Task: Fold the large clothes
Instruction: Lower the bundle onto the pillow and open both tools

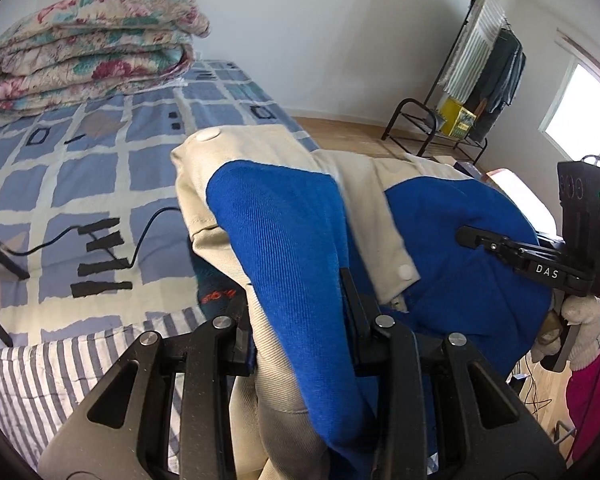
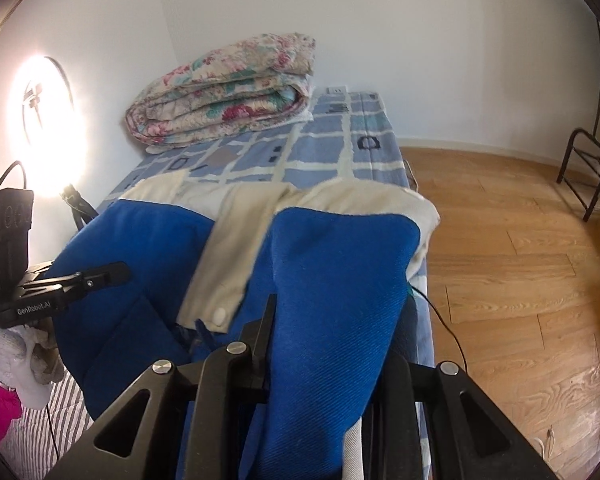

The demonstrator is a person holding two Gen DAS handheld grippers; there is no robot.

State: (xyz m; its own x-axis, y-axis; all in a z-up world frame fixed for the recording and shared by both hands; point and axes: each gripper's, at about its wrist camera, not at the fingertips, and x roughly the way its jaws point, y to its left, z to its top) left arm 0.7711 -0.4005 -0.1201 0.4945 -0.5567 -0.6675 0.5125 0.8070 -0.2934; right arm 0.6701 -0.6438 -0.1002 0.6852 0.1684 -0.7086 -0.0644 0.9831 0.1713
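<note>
Both grippers, left gripper (image 1: 300,312) and right gripper (image 2: 324,344), are clamping bunched folds of the thick, floppy blue-and-cream jacket (image 2: 332,264), which is sagging heavily between them.

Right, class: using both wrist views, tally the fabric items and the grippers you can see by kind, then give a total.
Blue and cream garment: 1
Folded floral quilt: 1
Blue checked bedspread: 1
Grippers, left gripper and right gripper, both clamped on the garment: 2
Total: 5
</note>
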